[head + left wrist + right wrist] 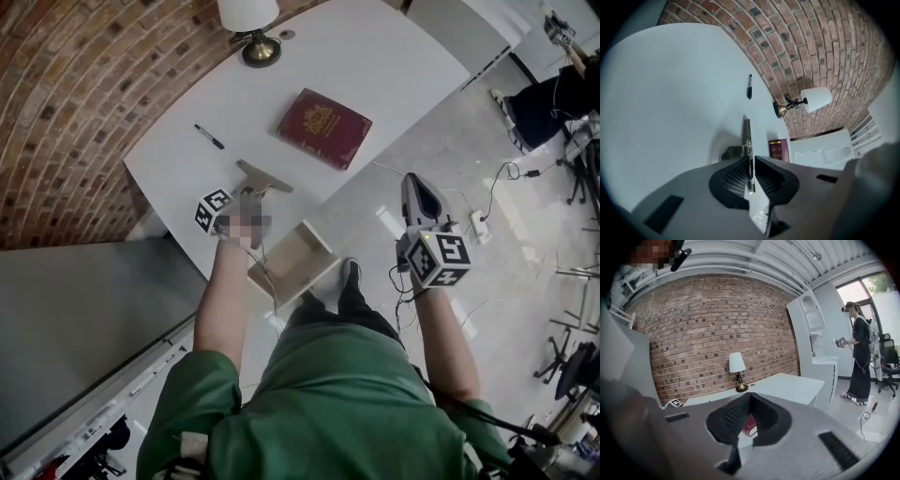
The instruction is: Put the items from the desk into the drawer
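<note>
On the white desk (375,66) lie a dark red book (323,127) and a black pen (209,137). My left gripper (251,200) is shut on a grey T-shaped metal tool (265,176) at the desk's near edge. In the left gripper view the thin tool (746,136) runs edge-on between the closed jaws of the left gripper (750,161), with the pen (749,86) and book (777,150) beyond. The open wooden drawer (286,258) sits just below that gripper. My right gripper (419,192) hangs over the floor, shut and empty; the book (749,423) shows through its jaws.
A lamp (251,28) with a brass base stands at the desk's far edge against the brick wall (66,103). Cables and a power strip (483,223) lie on the floor to the right. Another person (858,352) stands near office chairs by the window.
</note>
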